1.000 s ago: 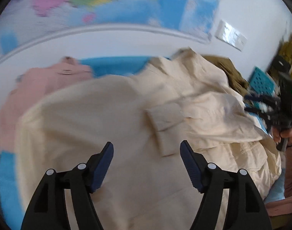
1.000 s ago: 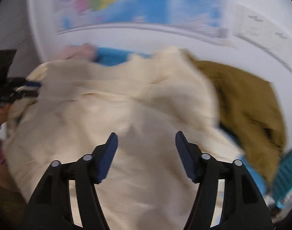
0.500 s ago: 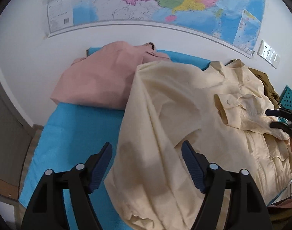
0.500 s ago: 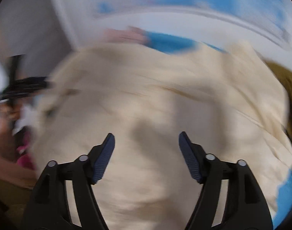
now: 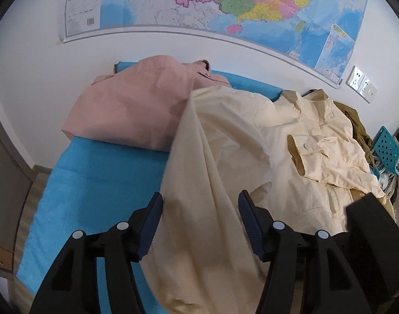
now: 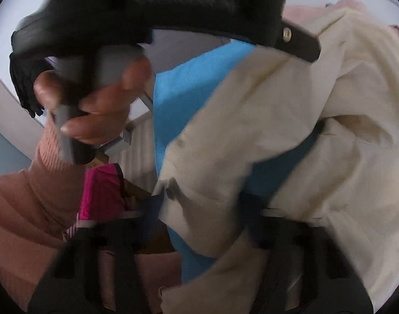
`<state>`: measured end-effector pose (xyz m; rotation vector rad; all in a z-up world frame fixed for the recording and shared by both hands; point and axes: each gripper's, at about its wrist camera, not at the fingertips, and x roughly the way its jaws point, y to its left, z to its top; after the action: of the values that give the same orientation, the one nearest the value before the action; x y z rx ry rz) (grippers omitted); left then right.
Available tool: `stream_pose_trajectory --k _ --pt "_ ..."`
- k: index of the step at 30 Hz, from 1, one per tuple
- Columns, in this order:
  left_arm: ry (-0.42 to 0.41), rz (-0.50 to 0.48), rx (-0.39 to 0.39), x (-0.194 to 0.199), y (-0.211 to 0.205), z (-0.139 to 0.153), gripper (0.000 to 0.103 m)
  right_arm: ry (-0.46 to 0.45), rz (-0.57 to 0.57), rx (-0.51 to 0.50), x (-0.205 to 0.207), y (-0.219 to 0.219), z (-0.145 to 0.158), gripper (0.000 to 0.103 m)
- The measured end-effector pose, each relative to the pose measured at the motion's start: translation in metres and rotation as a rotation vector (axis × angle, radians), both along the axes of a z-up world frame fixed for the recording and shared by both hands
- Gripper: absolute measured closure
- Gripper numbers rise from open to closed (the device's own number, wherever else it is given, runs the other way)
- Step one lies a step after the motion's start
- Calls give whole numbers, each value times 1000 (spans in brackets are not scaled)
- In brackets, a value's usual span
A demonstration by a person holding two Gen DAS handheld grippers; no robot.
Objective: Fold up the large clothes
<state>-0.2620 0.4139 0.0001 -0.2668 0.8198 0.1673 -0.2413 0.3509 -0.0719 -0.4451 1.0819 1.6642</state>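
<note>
My left wrist camera looks steeply down along its fingers at the cream shirt [image 5: 251, 141] on the blue mat [image 5: 99, 178], with the wall map [image 5: 225, 5] behind. My right wrist camera is very close and blurred, facing my left hand [image 6: 94, 99]; both views share the shirt and mat.

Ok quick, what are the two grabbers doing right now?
Left gripper: open, just been closing, cream shirt between its jaws, not pinched.
Right gripper: just been closing around the cuff; too blurred to tell grip.

We see a blue-covered table [image 5: 99, 180] bearing a folded pink shirt [image 5: 131, 112], a spread cream shirt [image 5: 233, 141] and an olive garment [image 5: 356, 125].
</note>
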Motion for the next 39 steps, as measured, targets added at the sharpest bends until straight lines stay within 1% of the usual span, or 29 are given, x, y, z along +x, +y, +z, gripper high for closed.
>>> stream_pose_trajectory --k 1,2,3,6,8,9,11,13,14,15,17,18,19,20,21,22,23,24,26,27,28,29,31,32,34,36,37,38,39 --pt "-14 2 -8 -4 5 5 46 55 0 9 5 0 4 88" --pt "-26 3 -20 -7 8 9 46 83 -10 49 13 -4 18 90" --pt "-56 2 -52 -13 15 17 46 91 -17 85 20 -10 29 91" --pt "-161 -9 -131 -28 31 44 46 161 -96 224 62 -43 83 93" --pt "-204 -9 -128 -32 33 59 45 158 -175 330 96 -77 123 93" --pt "-222 -16 -115 -31 31 66 45 164 -203 358 109 -90 134 93" --pt "-235 -38 -105 -24 25 72 43 140 -312 417 142 -129 160 93" --pt "-234 -88 -105 -11 10 71 41 131 -392 436 163 -163 168 93" --pt "-226 -114 -103 -3 1 69 41 131 -462 440 179 -188 171 93" --pt "-211 -147 -94 8 -11 64 41 136 -500 443 193 -208 168 93" --pt "-177 -211 -86 29 -33 54 41 129 -600 436 208 -240 162 93" --pt "-151 -252 -85 43 -49 45 41 156 -657 430 219 -260 152 93" --pt "-129 -277 -76 53 -60 38 40 174 -706 402 228 -277 137 92" --pt "-96 -307 -46 67 -78 27 40 164 -748 374 232 -286 127 90" --pt "-77 -320 -27 73 -86 20 40 178 -804 332 241 -300 108 89" --pt "-45 -341 -8 85 -100 9 40 207 -831 286 248 -308 89 87" --pt "-10 -364 -2 97 -113 -2 40 226 -886 216 254 -319 64 80" --pt "14 -379 -3 105 -121 -11 40 244 -921 173 257 -322 47 76" --pt "53 -402 -5 120 -132 -26 40 254 -1023 48 262 -339 11 42" --pt "79 -413 3 128 -140 -34 40 249 -1050 34 266 -346 3 42" --pt "91 -415 5 131 -141 -37 40 250 -1046 43 262 -349 0 39" --pt "101 -415 4 135 -143 -41 40 247 -1035 55 258 -352 0 26" --pt "114 -415 -10 142 -144 -44 40 199 -1013 118 242 -356 14 8" --pt "116 -415 -14 144 -144 -45 40 182 -992 140 245 -362 19 8" --pt "120 -412 -19 147 -144 -46 40 115 -928 146 231 -360 30 7" --pt "117 -413 -24 147 -145 -45 40 61 -891 111 223 -350 26 7" --pt "113 -417 -24 147 -146 -45 40 20 -878 66 220 -341 21 8" --pt "109 -420 -25 148 -147 -43 39 -1 -881 34 222 -343 15 22" --pt "103 -422 -26 149 -148 -40 39 2 -881 -10 226 -337 8 35"
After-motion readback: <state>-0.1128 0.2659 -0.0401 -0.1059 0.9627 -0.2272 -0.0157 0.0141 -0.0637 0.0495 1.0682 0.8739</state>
